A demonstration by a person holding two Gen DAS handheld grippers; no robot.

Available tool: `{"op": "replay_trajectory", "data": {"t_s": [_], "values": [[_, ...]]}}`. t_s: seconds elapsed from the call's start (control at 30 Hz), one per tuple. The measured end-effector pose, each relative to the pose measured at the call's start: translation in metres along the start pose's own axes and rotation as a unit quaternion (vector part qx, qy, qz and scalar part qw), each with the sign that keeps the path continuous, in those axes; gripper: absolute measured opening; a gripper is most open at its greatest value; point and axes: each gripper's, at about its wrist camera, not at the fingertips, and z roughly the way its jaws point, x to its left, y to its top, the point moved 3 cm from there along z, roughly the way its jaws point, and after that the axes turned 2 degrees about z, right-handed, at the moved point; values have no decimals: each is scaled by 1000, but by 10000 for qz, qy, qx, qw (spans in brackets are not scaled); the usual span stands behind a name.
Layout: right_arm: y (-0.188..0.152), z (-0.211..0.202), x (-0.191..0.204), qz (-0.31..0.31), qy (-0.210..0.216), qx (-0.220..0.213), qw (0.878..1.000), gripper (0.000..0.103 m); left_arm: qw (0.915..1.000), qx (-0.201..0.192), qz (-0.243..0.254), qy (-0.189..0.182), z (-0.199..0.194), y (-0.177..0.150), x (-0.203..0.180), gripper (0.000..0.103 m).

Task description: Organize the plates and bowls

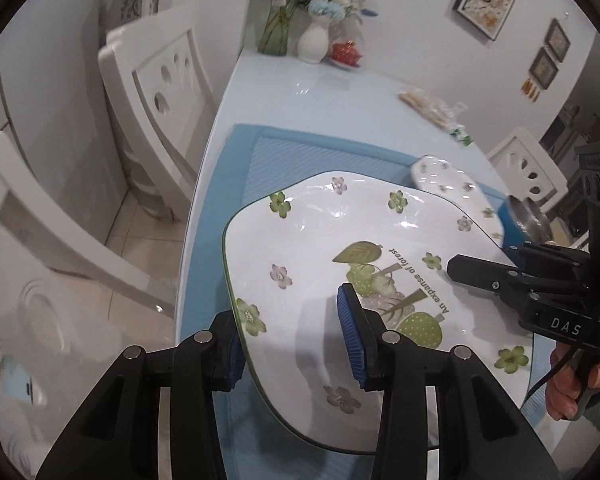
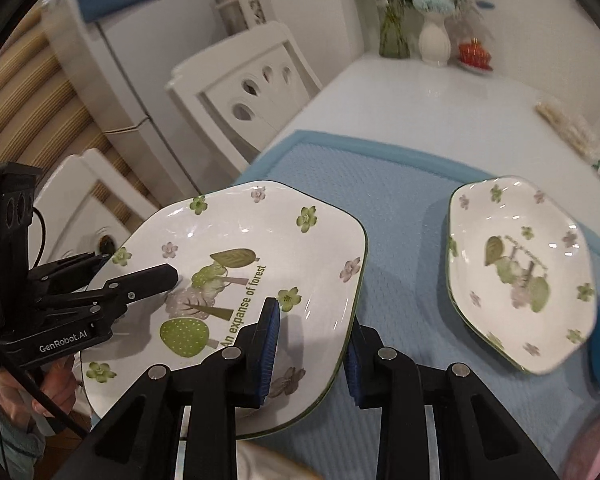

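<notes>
Blue mat [image 2: 400,216] underneath; only the right view shows the second plate [image 2: 520,272] whole; left gripper [image 1: 296,332] and right gripper [image 2: 312,344] both clamp the large plate [image 2: 236,280] by opposite rims.

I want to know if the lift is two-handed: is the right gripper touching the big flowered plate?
Touching. The right wrist view shows the right gripper with its blue-padded fingers clamped across the big flowered plate's rim, one above, one beneath.
</notes>
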Motion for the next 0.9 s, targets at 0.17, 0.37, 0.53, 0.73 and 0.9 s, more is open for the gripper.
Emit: {"op": "replay_trajectory", "data": {"t_s": [0.17, 0.37, 0.53, 0.73, 0.9], "values": [[-26, -53, 16, -46, 27, -203, 9998, 29, 9998, -185, 94, -68, -43, -20, -26, 37], [-72, -96, 26, 120, -45, -281, 9995, 29, 9997, -176, 132, -146, -69, -57, -58, 37], [-121, -111, 27, 160, -144, -15, 9998, 29, 9996, 47, 88, -270, -73, -90, -75, 37], [-170, -115, 21, 335, -216, 338, 9986, 29, 9984, 414, 126, -359, -69, -126, -94, 37], [-198, -113, 17, 466, -238, 547, 9971, 29, 9972, 621, 71, -419, -62, -146, -100, 37]]}}
